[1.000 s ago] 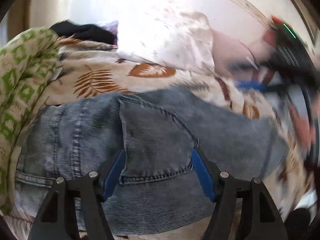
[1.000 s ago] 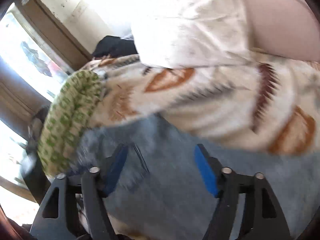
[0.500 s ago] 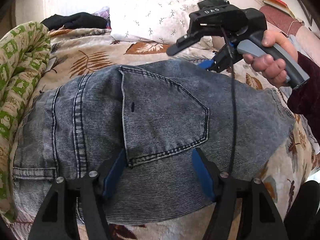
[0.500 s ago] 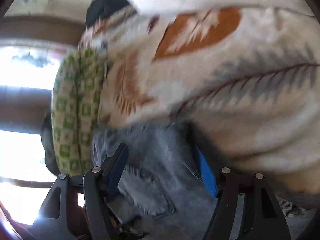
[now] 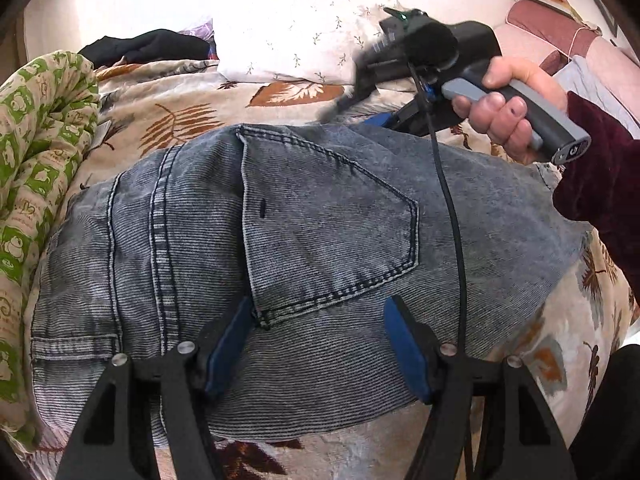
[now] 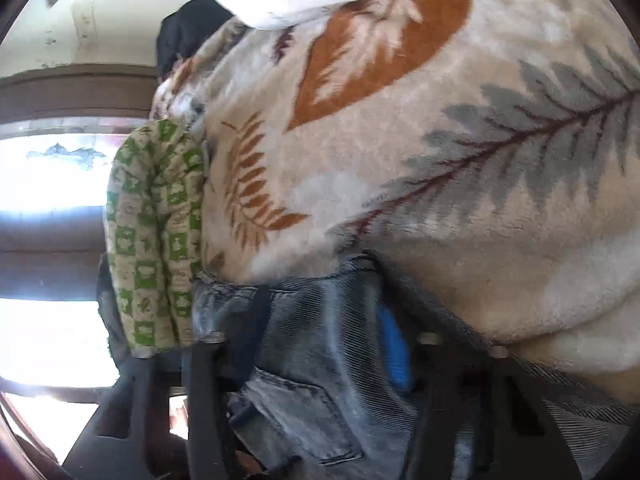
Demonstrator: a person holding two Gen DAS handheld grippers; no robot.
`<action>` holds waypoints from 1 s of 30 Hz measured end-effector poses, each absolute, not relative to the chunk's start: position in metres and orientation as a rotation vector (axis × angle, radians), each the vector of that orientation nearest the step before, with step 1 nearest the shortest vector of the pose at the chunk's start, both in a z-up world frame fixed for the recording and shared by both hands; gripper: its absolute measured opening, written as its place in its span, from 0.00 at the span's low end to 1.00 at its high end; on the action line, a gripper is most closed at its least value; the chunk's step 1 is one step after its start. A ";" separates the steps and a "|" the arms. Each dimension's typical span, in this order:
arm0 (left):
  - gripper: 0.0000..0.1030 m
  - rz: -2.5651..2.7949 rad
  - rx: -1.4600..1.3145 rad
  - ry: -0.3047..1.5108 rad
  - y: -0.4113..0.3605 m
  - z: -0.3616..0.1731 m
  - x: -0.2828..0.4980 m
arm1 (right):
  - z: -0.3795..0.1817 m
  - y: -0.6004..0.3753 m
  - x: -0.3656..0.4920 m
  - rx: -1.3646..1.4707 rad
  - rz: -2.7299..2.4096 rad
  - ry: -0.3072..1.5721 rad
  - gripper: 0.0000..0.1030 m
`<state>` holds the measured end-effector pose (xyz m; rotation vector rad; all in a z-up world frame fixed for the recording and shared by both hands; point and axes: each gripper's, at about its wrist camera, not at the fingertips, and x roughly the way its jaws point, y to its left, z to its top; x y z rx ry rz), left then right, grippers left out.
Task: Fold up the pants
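Denim, grey-blue and faded, fills the left wrist view: the pants (image 5: pixel 280 240) lie folded into a thick bundle on a leaf-patterned blanket (image 5: pixel 180 116) covering a bed, back pocket (image 5: pixel 328 224) facing up. The left hand-held gripper (image 5: pixel 316 340) hovers over the near edge of the pants, just below the pocket's bottom seam, jaws spread wide with nothing pinched between them. Beyond the far edge of the pants, a hand (image 5: pixel 504 108) in a dark red sleeve (image 5: pixel 600 184) holds the right hand-held gripper (image 5: pixel 376 116) with its tips down at that edge. A green-checked quilt (image 5: pixel 36 168) is bunched left of the pants, a white pillow (image 5: pixel 304 36) lies behind them, and a dark garment (image 5: pixel 148 46) sits behind the quilt.

From the right wrist view, somewhat blurred, the right hand-held gripper (image 6: pixel 320 320) has just been closing and is now narrow, its blue pad (image 6: pixel 394 344) pressed against a raised fold of the pants (image 6: pixel 320 360) caught between the jaws. The blanket (image 6: pixel 400 160) spreads above the pants, the quilt (image 6: pixel 152 240) to their left.
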<state>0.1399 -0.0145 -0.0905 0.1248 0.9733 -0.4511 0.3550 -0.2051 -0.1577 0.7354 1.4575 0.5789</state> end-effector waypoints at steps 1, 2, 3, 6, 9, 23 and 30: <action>0.69 -0.452 0.125 0.973 -0.014 -0.090 0.139 | -0.159 -0.208 0.355 0.721 0.558 1.463 0.14; 0.69 -0.452 0.126 0.973 -0.015 -0.090 0.139 | -0.158 -0.210 0.355 0.711 0.543 1.460 0.11; 0.69 -0.452 0.126 0.973 -0.014 -0.090 0.139 | -0.157 -0.214 0.354 0.719 0.536 1.448 0.11; 0.69 -0.449 0.129 0.972 -0.015 -0.090 0.139 | -0.152 -0.214 0.353 0.675 0.481 1.414 0.09; 0.69 -0.447 0.130 0.973 -0.014 -0.090 0.138 | -0.143 -0.210 0.354 0.616 0.428 1.362 0.09; 0.70 -0.438 0.134 0.967 -0.008 -0.091 0.130 | -0.154 -0.197 0.367 0.455 0.318 1.363 0.08; 0.70 -0.440 0.096 0.985 -0.003 -0.088 0.130 | -0.100 -0.202 0.345 0.426 0.335 1.200 0.20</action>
